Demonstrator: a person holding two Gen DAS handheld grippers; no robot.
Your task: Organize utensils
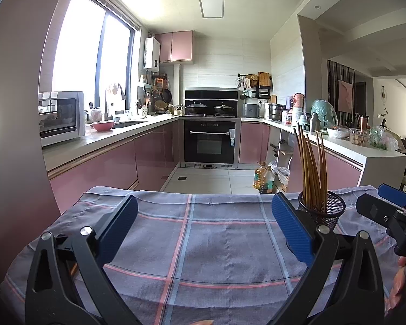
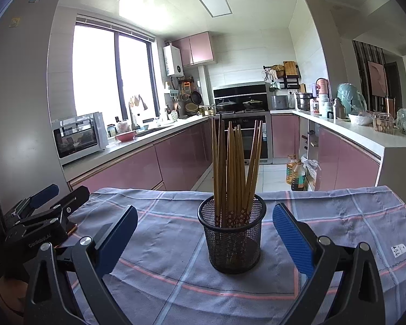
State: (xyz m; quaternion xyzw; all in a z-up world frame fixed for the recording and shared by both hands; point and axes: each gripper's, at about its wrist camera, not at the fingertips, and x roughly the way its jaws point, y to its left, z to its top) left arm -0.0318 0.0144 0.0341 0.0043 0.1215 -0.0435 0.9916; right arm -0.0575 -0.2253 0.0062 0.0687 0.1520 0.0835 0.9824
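We observe one black wire-mesh holder (image 2: 232, 239), cylindrical and open-topped, standing upright on the plaid cloth (image 2: 338, 216). It contains a bundle of brown wooden chopsticks (image 2: 234, 168), all standing on end with their tips fanning outward above the rim. Most lean slightly left or stand near vertical; a few at the right side tilt to the right. Through the mesh we see a dark red floral pattern on their lower ends. In the left wrist view, the holder (image 1: 328, 211) sits at the far right, chopsticks (image 1: 312, 165) likewise upright.
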